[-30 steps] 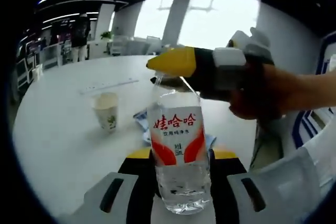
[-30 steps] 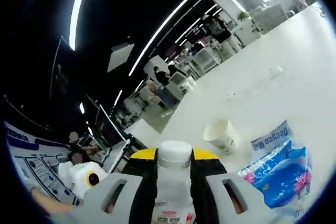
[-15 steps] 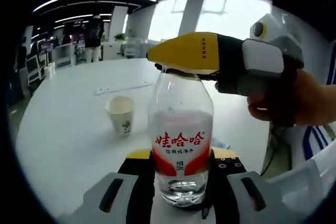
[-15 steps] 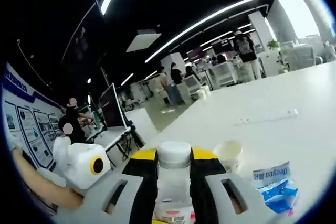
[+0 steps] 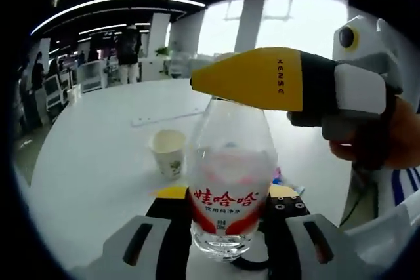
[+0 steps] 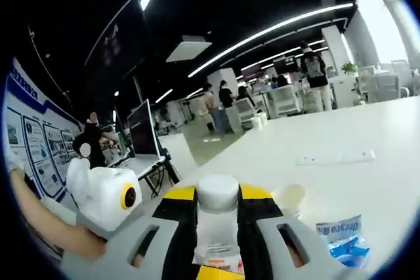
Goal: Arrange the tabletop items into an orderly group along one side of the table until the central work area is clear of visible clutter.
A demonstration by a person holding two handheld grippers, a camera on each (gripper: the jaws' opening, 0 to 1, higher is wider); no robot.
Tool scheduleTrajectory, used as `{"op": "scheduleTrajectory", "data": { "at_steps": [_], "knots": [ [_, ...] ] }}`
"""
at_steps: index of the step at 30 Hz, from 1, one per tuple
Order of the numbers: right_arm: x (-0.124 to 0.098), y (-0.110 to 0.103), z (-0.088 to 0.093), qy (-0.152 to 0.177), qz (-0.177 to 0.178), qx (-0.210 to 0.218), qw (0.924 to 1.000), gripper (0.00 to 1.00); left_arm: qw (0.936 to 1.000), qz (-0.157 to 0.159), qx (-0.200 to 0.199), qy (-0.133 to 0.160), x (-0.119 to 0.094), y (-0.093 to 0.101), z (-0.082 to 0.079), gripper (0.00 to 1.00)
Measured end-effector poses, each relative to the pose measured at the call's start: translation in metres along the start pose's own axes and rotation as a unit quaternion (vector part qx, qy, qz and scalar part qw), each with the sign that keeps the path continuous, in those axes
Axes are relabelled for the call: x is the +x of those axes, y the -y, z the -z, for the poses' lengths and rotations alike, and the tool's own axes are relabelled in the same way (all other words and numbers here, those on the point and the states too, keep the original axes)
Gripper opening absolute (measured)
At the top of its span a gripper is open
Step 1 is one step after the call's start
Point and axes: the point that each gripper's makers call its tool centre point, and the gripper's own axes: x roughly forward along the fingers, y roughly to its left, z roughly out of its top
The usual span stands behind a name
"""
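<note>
Above the white counter [image 5: 98, 155], the left gripper [image 5: 223, 240] clamps the water bottle [image 5: 230, 188] low while the right gripper [image 6: 218, 227] pinches its cap [image 6: 218, 192]; keep it upright, steering clear of the paper cup [image 5: 168, 151].

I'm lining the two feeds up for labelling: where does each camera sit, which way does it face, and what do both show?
Left gripper view: rides the left gripper, looking along its jaws at the water bottle body; the right gripper and the hand holding it enter from the right.
Right gripper view: rides the right gripper, looking past the bottle's white cap; the left gripper shows at left.
Shared: bottle, paper cup, white table.
</note>
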Motion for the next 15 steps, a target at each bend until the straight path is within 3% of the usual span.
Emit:
{"op": "scheduleTrajectory", "data": {
  "at_steps": [5,15],
  "knots": [
    [-0.0005,-0.0002,-0.0009,0.002,0.0,-0.002,1.0,0.19,0.9998,-0.004,0.021,0.004,-0.0003,0.0007,-0.0016,0.37],
    [0.0059,-0.0011,-0.0018,-0.005,0.001,-0.021,0.9998,0.21,0.9995,-0.02,0.018,0.019,-0.0036,-0.0066,-0.0056,0.34]
  ]
}}
